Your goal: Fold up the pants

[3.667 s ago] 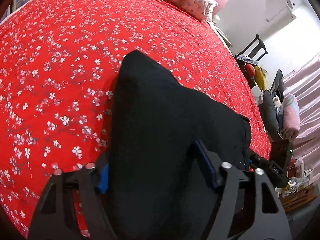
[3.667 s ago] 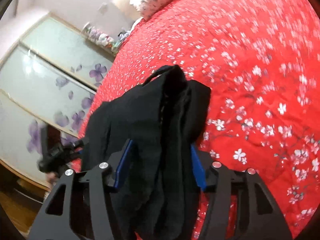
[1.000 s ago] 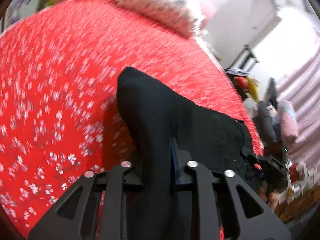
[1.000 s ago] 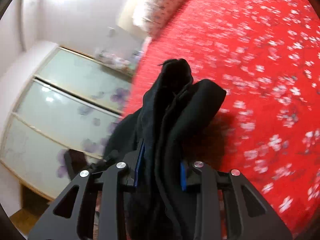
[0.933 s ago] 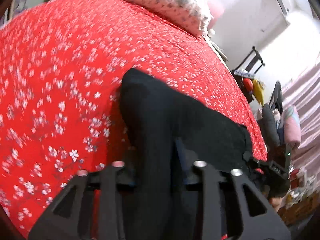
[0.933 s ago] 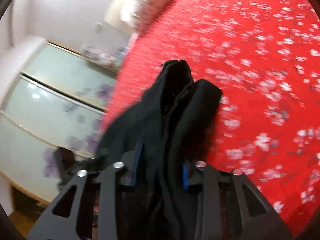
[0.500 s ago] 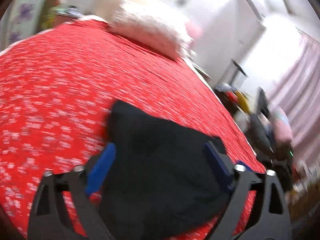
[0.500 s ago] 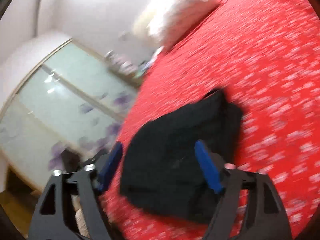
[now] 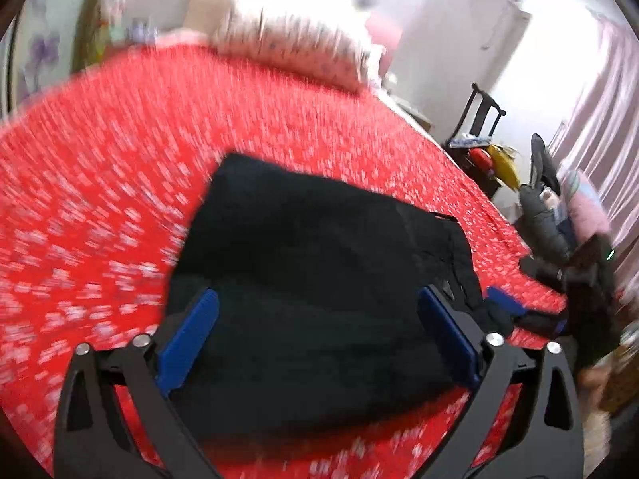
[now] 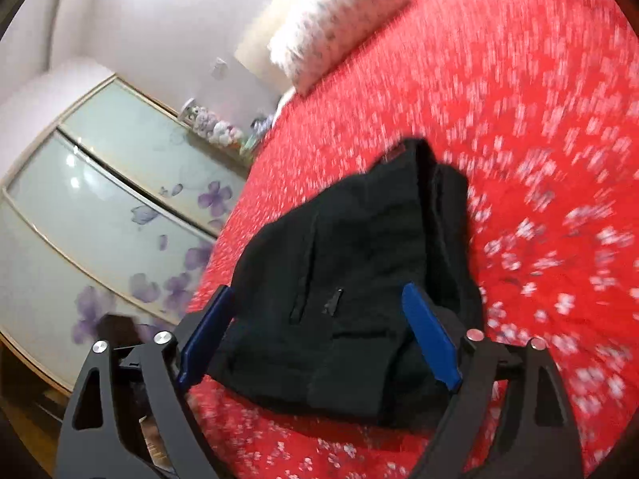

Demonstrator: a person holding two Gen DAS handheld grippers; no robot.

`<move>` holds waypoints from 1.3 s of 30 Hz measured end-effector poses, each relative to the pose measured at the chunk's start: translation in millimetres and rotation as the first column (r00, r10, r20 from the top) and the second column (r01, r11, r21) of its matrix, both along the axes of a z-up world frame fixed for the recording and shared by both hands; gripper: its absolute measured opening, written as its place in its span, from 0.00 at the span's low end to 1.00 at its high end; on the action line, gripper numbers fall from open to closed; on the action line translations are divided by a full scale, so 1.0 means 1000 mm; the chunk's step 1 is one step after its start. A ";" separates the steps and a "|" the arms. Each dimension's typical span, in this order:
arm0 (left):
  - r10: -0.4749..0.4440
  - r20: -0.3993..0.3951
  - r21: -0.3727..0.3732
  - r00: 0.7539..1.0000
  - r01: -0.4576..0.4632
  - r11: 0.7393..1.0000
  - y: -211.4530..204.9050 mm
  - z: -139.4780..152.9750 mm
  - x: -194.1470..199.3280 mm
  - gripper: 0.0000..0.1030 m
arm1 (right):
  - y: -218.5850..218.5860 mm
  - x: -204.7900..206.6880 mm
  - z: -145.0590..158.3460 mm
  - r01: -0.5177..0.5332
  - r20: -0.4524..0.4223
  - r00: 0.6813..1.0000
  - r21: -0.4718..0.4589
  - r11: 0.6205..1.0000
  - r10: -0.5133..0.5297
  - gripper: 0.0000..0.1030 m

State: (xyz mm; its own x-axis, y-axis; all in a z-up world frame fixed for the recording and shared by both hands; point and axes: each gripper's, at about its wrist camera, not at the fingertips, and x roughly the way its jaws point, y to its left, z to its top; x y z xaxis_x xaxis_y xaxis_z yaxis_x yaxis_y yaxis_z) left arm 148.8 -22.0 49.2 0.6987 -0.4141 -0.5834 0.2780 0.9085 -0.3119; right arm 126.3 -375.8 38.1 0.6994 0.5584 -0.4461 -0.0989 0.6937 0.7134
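The black pants [image 9: 319,279] lie folded in a compact stack on the red bedspread [image 9: 100,199], near its near edge. The left gripper [image 9: 317,335] is spread wide with nothing between its blue pads [image 9: 187,335], the stack lying beyond them. The right gripper [image 10: 319,339] is likewise wide and empty-handed, at the stack's right end; a pillow [image 9: 295,52] lies at the far end.

A home bedroom: a bed [image 9: 279,119] with red floral cover, a pillow [image 9: 295,52], a sliding-door wardrobe [image 10: 100,215].
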 end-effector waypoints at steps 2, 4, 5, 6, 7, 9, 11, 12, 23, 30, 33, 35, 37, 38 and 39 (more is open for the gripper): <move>0.020 0.086 0.050 0.996 -0.024 0.998 -0.001 0.006 -0.028 0.98 | 0.012 -0.022 0.009 0.051 0.043 0.998 -0.114 0.992 -0.047 0.89; 0.020 0.158 0.099 0.987 -0.036 0.994 -0.004 0.008 -0.056 0.98 | 0.029 -0.033 0.013 0.084 0.063 0.995 -0.215 0.973 -0.072 0.91; 0.016 0.170 0.121 0.985 -0.037 0.992 -0.005 0.007 -0.067 0.98 | 0.039 -0.043 0.014 0.107 0.072 0.993 -0.289 0.951 -0.090 0.96; 0.004 0.165 0.154 0.986 -0.029 0.988 -0.007 0.004 -0.081 0.98 | 0.048 -0.052 0.015 0.126 0.080 0.991 -0.353 0.927 -0.105 0.98; -0.005 0.153 0.173 0.988 -0.022 0.985 -0.009 0.001 -0.088 0.98 | 0.054 -0.059 0.014 0.139 0.089 0.990 -0.392 0.909 -0.113 0.99; 0.002 0.108 0.214 0.994 -0.025 0.976 -0.011 -0.005 -0.099 0.98 | 0.068 -0.078 0.012 0.170 0.115 0.985 -0.477 0.863 -0.131 0.99; 0.020 0.074 0.216 0.997 -0.036 0.976 -0.008 -0.013 -0.109 0.98 | 0.081 -0.094 0.008 0.198 0.132 0.980 -0.551 0.811 -0.149 0.99; 0.036 0.057 0.205 0.998 -0.047 0.978 -0.006 -0.017 -0.114 0.98 | 0.085 -0.101 0.006 0.207 0.137 0.978 -0.575 0.792 -0.157 0.99; 0.101 -0.039 0.256 0.994 -0.088 0.963 0.004 -0.042 -0.136 0.98 | 0.120 -0.141 -0.022 0.204 0.056 0.972 -0.677 0.707 -0.227 0.99; 0.105 -0.021 0.304 0.994 -0.094 0.948 -0.004 -0.047 -0.139 0.98 | 0.132 -0.141 -0.029 0.165 0.016 0.976 -0.702 0.693 -0.217 0.99; 0.103 -0.020 0.313 0.994 -0.091 0.945 -0.005 -0.048 -0.140 0.98 | 0.136 -0.142 -0.028 0.171 0.033 0.977 -0.716 0.677 -0.212 0.99; 0.099 -0.030 0.321 0.995 -0.084 0.943 -0.007 -0.050 -0.140 0.98 | 0.139 -0.143 -0.028 0.171 0.039 0.977 -0.725 0.668 -0.208 0.99; 0.097 -0.034 0.324 0.995 -0.081 0.943 -0.009 -0.051 -0.139 0.98 | 0.141 -0.143 -0.028 0.171 0.044 0.978 -0.732 0.659 -0.205 0.99; 0.097 -0.032 0.324 0.995 -0.081 0.942 -0.009 -0.051 -0.140 0.98 | 0.142 -0.143 -0.028 0.172 0.048 0.978 -0.737 0.654 -0.203 0.99; 0.097 -0.030 0.325 0.995 -0.082 0.942 -0.009 -0.051 -0.139 0.98 | 0.144 -0.143 -0.028 0.172 0.052 0.978 -0.741 0.649 -0.200 0.99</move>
